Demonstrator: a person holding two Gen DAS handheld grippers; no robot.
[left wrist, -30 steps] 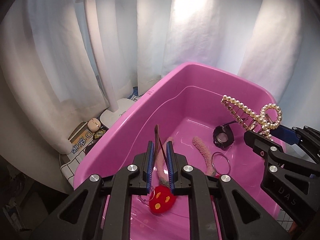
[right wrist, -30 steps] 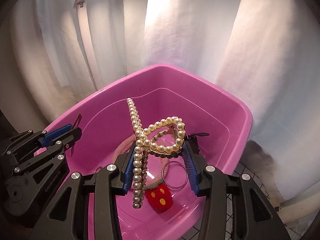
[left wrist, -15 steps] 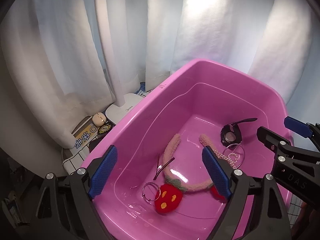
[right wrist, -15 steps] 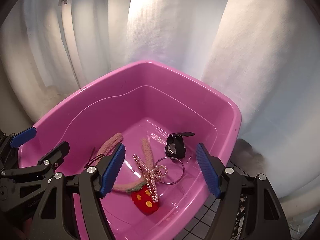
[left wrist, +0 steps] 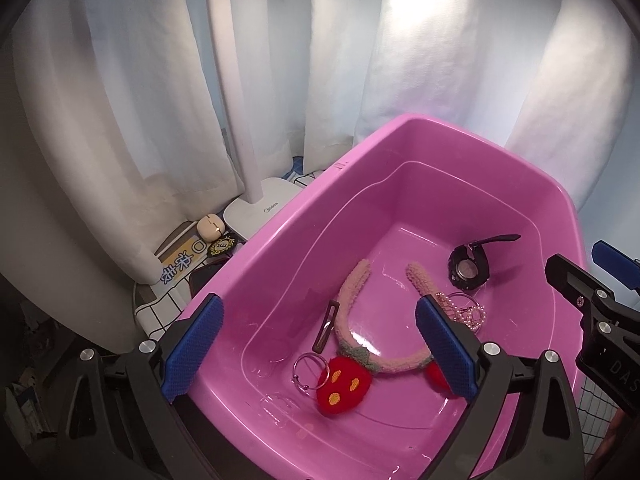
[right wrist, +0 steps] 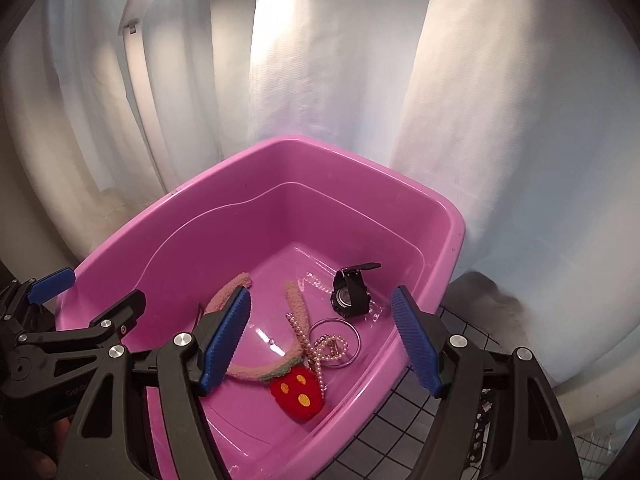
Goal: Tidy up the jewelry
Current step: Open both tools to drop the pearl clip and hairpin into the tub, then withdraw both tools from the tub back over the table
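A pink plastic tub (left wrist: 280,224) sits below both grippers. On its floor lie a fuzzy pink headband (left wrist: 352,292) with a red strawberry (left wrist: 342,386), a brown hair clip (left wrist: 325,330), a metal ring (left wrist: 310,366), a black watch (left wrist: 468,268) and a pearl hair claw (left wrist: 466,312). My left gripper (left wrist: 318,301) hovers over the tub's near side, jaws opening, nothing between them. My right gripper (right wrist: 321,292) is open and empty above the pearl claw (right wrist: 320,344) and watch (right wrist: 350,292).
White curtains hang behind the tub. A white lamp base (left wrist: 260,210) with its pole stands left of it, beside a small cream case (left wrist: 210,227) and a printed card. A grid-patterned cloth (right wrist: 420,392) covers the surface under the tub.
Both grippers opened wide. The left let go of the brown hair clip and the right let go of the pearl claw; both pieces now lie on the tub floor.
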